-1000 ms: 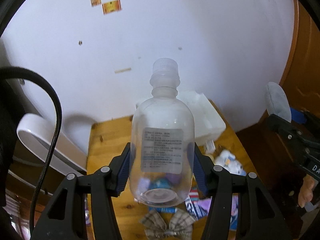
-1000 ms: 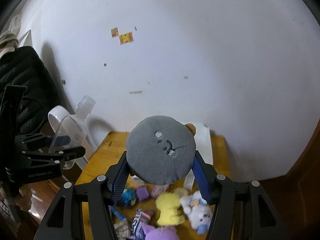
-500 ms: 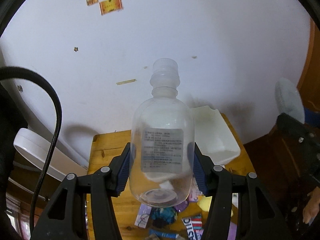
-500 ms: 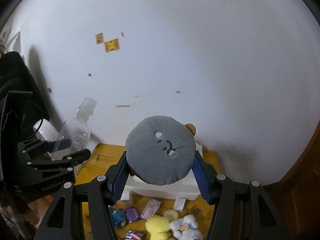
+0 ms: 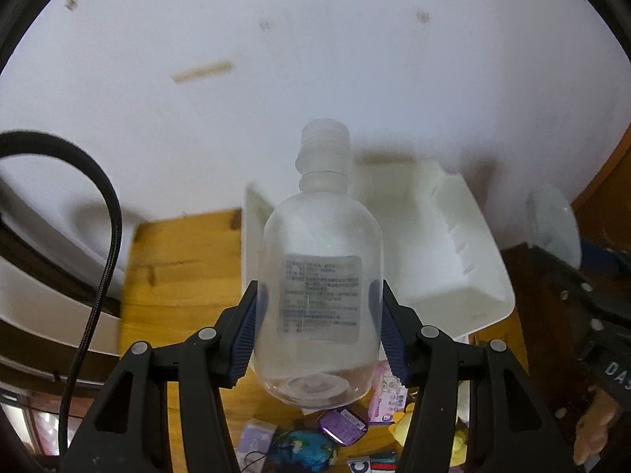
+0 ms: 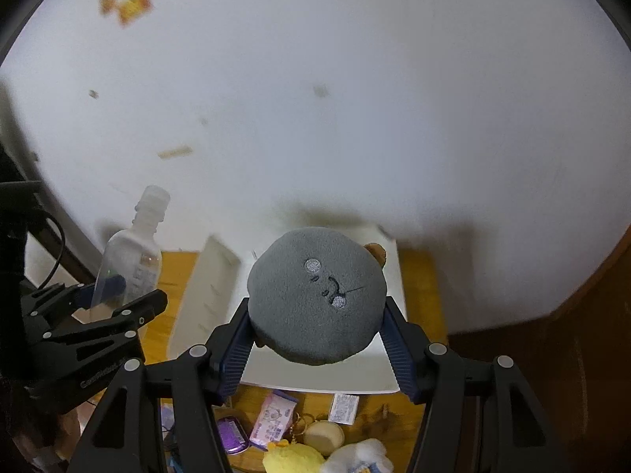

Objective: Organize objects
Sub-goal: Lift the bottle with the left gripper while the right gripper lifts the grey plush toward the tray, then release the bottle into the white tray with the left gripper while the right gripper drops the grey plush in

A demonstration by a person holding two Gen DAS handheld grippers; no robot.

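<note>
Wooden bench [image 5: 185, 260] against a white wall, white tray [image 5: 453, 252] at its far edge, my right gripper [image 6: 317, 339] half-spread and clamping a grey plush [image 6: 315, 295] above the tray, my left gripper [image 5: 319, 331] clamping a clear bottle [image 5: 319, 295] upright over the tray's near edge, small toys [image 6: 292, 461] scattered below

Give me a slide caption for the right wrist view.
Right gripper carries a grey plush above the white bin.

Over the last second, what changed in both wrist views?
Both hands carried their loads toward the white bin, which now looms behind them. Unchanged: left gripper clamps the clear bottle, right gripper the grey plush.
</note>
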